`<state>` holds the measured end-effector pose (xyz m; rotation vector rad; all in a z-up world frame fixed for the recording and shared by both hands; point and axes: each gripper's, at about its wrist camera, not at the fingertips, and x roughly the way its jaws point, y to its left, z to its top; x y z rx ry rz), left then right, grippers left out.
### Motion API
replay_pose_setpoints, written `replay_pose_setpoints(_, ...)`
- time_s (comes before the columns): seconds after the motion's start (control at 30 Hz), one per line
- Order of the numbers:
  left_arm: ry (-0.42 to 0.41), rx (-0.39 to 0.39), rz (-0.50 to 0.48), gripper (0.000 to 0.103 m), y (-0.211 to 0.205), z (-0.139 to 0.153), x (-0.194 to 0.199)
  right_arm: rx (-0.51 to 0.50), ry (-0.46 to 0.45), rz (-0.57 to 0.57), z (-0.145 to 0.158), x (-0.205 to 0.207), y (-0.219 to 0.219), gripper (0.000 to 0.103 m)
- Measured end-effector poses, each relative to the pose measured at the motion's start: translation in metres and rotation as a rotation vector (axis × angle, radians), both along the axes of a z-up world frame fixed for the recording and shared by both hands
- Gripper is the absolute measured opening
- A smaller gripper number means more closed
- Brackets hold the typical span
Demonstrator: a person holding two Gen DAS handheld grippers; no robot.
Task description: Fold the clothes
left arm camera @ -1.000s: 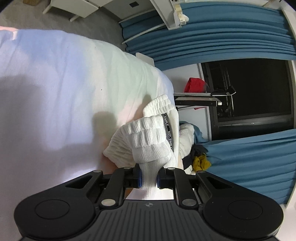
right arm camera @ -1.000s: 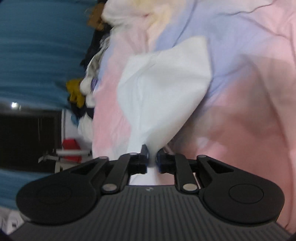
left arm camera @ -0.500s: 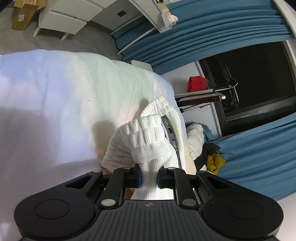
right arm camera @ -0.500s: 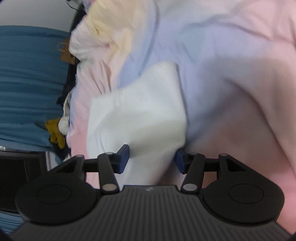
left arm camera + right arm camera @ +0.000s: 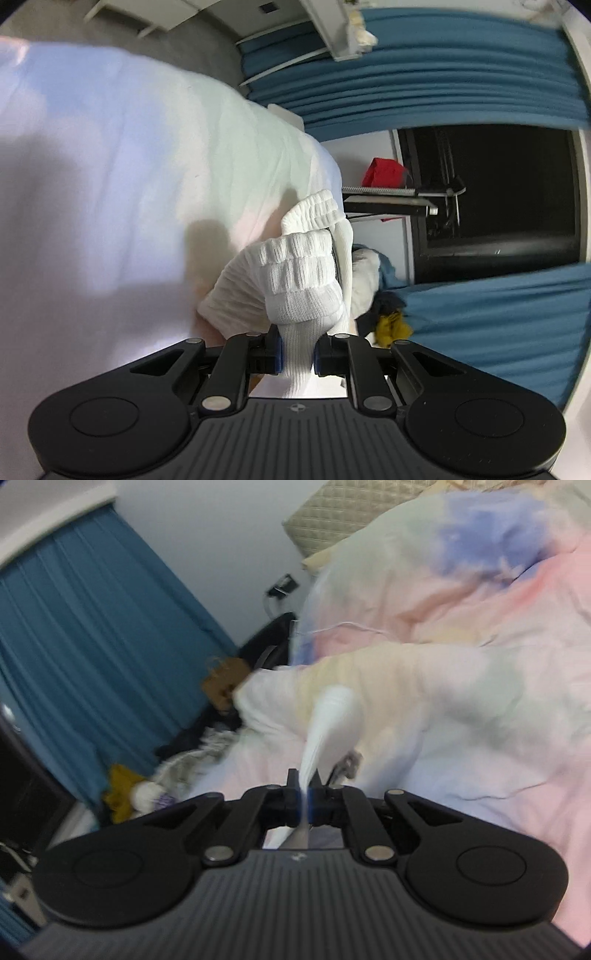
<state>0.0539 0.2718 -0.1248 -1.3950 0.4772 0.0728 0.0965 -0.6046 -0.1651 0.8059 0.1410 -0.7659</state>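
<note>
**While both grippers pinch white cloth, a pastel bed fills the frames**

While the left wrist view looks along the black left gripper (image 5: 297, 352), its jaws are pressed in against a thick ribbed white knit garment (image 5: 295, 273), pinching a bunched fold of it between the blue-padded fingertips (image 5: 277, 350). The garment rises from the jaws to the centre of the frame, its gathered ribbed cuffs stacked one above another, and a dark strip runs down its right edge. Behind it, the pale white and lilac bed sheet (image 5: 110, 166) covers the left half of the frame. Pleated blue curtains (image 5: 424, 81) cross the upper right and lower right, with a dark window (image 5: 498, 184) between them. A red cloth item (image 5: 384, 171) sits on a rack at centre right, and a yellow cloth lump (image 5: 389, 325) lies in a dark heap of clothes just right of the garment.

Seen from the right wrist view, which is blurred, the black right gripper (image 5: 303, 801) has its jaws drawn nearly together on a thin smooth white cloth (image 5: 330, 723), which fans upward from the pinch to the centre of the frame. A rumpled pastel pink, lilac and yellow duvet (image 5: 461, 664) fills the right half. Blue curtains (image 5: 92, 646) hang at the left, above a heap of clothes (image 5: 177, 771) at lower left. A quilted beige headboard (image 5: 354, 509) shows at the top.
</note>
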Motion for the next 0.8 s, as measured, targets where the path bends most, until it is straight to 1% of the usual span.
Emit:
replay_pose_setpoints(0.03,0.000,0.004,-0.001,0.014,0.002,0.001,-0.002,0.003,0.030,-0.014,-0.001,-0.001,0.000,0.006)
replay_pose_setpoints(0.07,-0.002,0.009,-0.002,0.013,0.003,0.002,-0.005,0.029,0.053,-0.022,-0.004,0.001,-0.003,0.006)
replay_pose_setpoints(0.13,-0.016,0.042,-0.009,0.013,0.001,0.012,-0.010,0.070,0.094,-0.034,-0.010,0.005,-0.008,0.006)
replay_pose_setpoints(0.2,-0.030,0.077,-0.017,0.012,0.000,0.024,-0.016,0.026,0.088,-0.022,-0.005,-0.001,-0.002,0.006)
replay_pose_setpoints(0.27,-0.043,0.152,-0.025,0.012,-0.006,0.041,-0.026,-0.023,0.081,-0.007,0.001,-0.005,0.004,0.006)
replay_pose_setpoints(0.33,-0.048,0.209,-0.039,0.012,-0.011,0.059,-0.034,-0.096,0.065,0.012,0.011,-0.007,0.012,0.006)
replay_pose_setpoints(0.37,-0.042,0.226,-0.043,0.012,-0.010,0.066,-0.041,-0.104,0.072,0.007,0.013,-0.010,0.014,0.006)
replay_pose_setpoints(0.4,-0.034,0.241,-0.047,0.012,-0.008,0.072,-0.048,-0.101,0.100,-0.007,0.013,-0.011,0.012,0.006)
replay_pose_setpoints(0.5,0.033,0.266,-0.066,0.012,0.001,0.076,-0.068,-0.040,0.228,-0.068,0.004,-0.011,0.003,0.006)
replay_pose_setpoints(0.53,0.056,0.274,-0.073,0.012,0.005,0.076,-0.075,-0.003,0.277,-0.090,-0.001,-0.012,-0.002,0.006)
replay_pose_setpoints(0.63,0.141,0.261,-0.119,0.014,0.010,0.061,-0.086,0.130,0.405,-0.126,-0.027,-0.009,-0.022,0.006)
replay_pose_setpoints(0.67,0.163,0.259,-0.135,0.014,0.011,0.056,-0.087,0.174,0.418,-0.134,-0.034,-0.012,-0.028,0.006)
replay_pose_setpoints(0.73,0.175,0.279,-0.146,0.017,0.009,0.053,-0.090,0.243,0.438,-0.137,-0.045,-0.016,-0.035,0.007)
replay_pose_setpoints(0.8,0.181,0.310,-0.152,0.018,0.007,0.055,-0.094,0.266,0.417,-0.135,-0.045,-0.019,-0.036,0.008)
